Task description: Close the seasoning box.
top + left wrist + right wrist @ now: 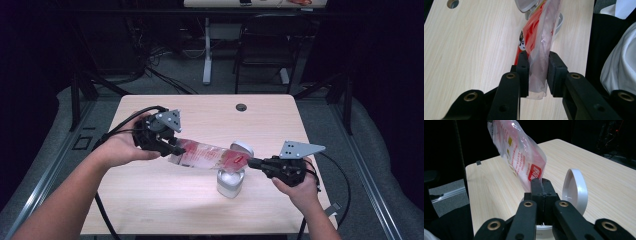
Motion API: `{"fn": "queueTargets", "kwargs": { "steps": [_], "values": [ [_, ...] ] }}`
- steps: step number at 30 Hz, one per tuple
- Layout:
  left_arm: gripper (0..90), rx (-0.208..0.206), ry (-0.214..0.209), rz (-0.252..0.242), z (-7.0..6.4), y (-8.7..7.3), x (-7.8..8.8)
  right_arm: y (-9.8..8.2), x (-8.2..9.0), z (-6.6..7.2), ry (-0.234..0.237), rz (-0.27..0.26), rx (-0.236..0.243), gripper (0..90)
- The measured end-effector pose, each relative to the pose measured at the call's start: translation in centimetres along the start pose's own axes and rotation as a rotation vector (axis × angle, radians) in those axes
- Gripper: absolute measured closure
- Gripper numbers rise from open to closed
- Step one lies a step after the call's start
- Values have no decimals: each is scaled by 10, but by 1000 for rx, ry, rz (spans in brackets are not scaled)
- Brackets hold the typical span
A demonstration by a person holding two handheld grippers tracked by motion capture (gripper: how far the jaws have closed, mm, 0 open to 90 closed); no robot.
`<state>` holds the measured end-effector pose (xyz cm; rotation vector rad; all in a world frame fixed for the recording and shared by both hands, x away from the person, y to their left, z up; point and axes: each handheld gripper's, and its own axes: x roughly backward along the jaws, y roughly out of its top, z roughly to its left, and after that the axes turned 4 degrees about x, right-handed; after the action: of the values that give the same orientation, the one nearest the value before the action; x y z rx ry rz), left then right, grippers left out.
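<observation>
Item: one clear plastic bag (210, 156) with red print, seen at the centre of the high view, stretched level above the table (150, 200) between two grippers. Left gripper (172, 148), at centre left of that view, is clamped on one end of the bag; in the left gripper view the bag (539, 50) is seen squeezed between both pads (523, 72), its sealed edge hanging just below them at lower centre. Right gripper (251, 162), at centre right of the high view, is pinched tight on the other end; in the right gripper view its jaws are seen closed flat together on a corner of the bag (521, 155), which rises toward the upper left of that frame. Jar (230, 183): small, white, standing on the table just below the right end of the bag in the high view, lid (242, 148) hinged open; white contents are seen inside from above. The right gripper view gives the lid (575, 190) upright at right of centre. A logo on the bag's red face is given by the left gripper view alone. A round hole (241, 107) is noted at the table's far edge.
</observation>
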<state>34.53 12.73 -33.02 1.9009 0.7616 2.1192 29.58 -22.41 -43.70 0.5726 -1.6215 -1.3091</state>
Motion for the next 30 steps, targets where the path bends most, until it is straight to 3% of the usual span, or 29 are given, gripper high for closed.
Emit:
{"fn": "queueTargets", "kwargs": {
  "steps": [30],
  "values": [
    [743,73,-35,-26,7,-44,-17,20,-13,8,20,5,39,900]
  ]
}}
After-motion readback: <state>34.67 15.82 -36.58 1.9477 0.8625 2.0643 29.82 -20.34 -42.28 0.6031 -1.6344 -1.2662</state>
